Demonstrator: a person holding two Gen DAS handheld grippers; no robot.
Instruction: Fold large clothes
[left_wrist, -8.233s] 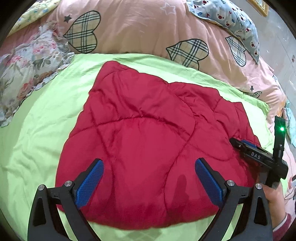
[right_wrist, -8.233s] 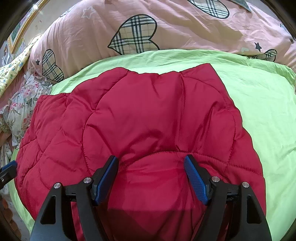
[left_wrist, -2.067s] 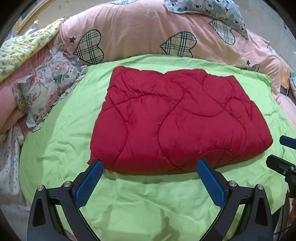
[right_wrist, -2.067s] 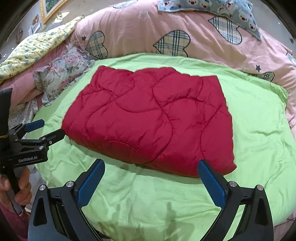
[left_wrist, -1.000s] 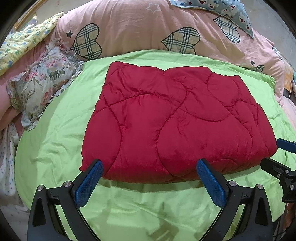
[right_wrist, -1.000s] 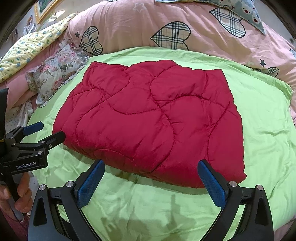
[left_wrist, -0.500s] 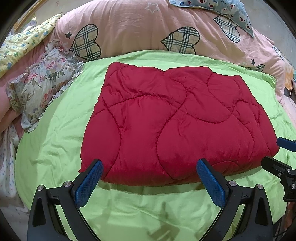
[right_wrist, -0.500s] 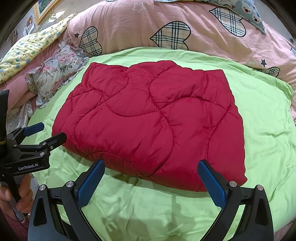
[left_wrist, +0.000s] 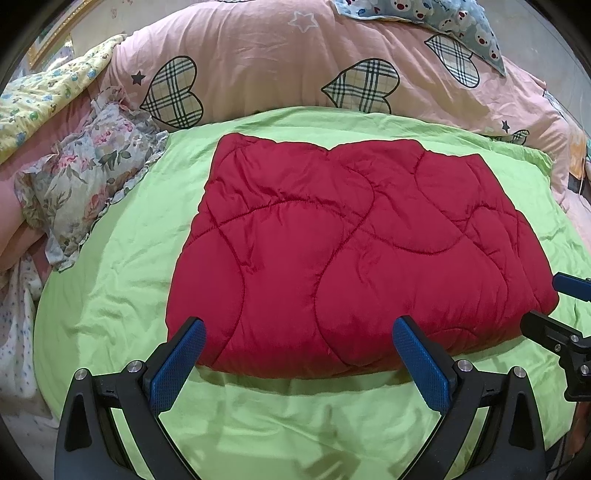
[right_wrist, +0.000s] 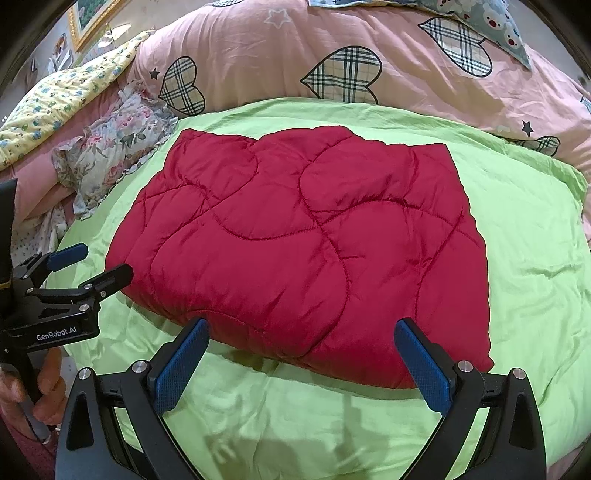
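Note:
A red quilted padded garment (left_wrist: 351, 258) lies folded into a thick rectangle on the green sheet (left_wrist: 122, 280); it also shows in the right wrist view (right_wrist: 306, 251). My left gripper (left_wrist: 299, 332) is open and empty, hovering just short of the garment's near edge. My right gripper (right_wrist: 301, 332) is open and empty at the near edge too. The left gripper also shows in the right wrist view (right_wrist: 99, 264), beside the garment's left corner. The right gripper also shows in the left wrist view (left_wrist: 554, 302), by the right corner.
A pink duvet with plaid hearts (left_wrist: 295, 66) is bunched along the far side. A floral pillow (left_wrist: 85, 184) lies at the left, with a yellow floral cloth (right_wrist: 62, 96) behind it. A blue bear-print pillow (left_wrist: 436, 22) lies at the back right.
Both grippers have moved slightly closer to the garment's near edge over the last second. Earlier they pressed on the garment, then drew back. The garment has not moved.

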